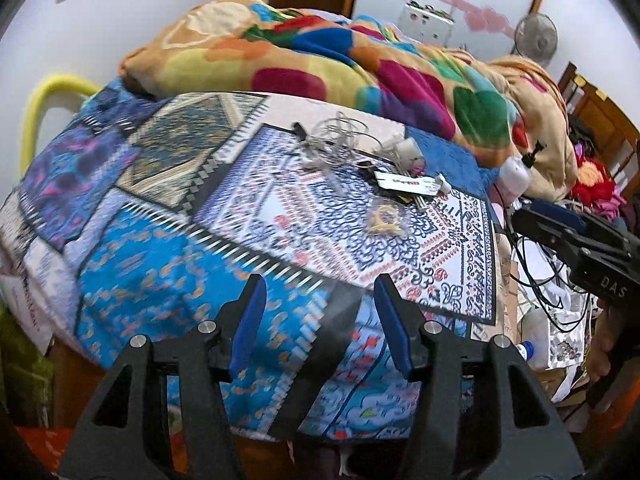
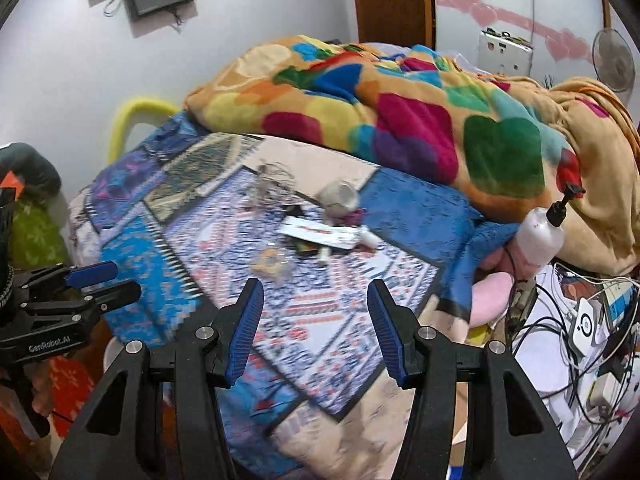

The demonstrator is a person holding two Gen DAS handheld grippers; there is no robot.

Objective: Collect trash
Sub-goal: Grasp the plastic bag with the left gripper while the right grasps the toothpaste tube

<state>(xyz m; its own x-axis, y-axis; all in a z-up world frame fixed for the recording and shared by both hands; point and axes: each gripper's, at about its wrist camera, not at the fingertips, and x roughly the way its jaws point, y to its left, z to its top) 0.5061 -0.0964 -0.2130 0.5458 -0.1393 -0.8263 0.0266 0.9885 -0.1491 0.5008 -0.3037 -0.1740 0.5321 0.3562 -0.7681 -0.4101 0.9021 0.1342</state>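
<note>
Both tongs, left [image 1: 318, 322] and right [image 2: 316, 330], spread and empty; best lower onto the white wrapper [image 2: 320, 234] on the bed [image 2: 344, 312], pinching flat

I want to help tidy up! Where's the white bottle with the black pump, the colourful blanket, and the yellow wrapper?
white bottle [image 2: 538, 236]: right wrist view, on its body.
colourful blanket [image 2: 416, 136]: right wrist view, on a magenta patch.
yellow wrapper [image 1: 385, 220]: left wrist view, on its middle.
</note>
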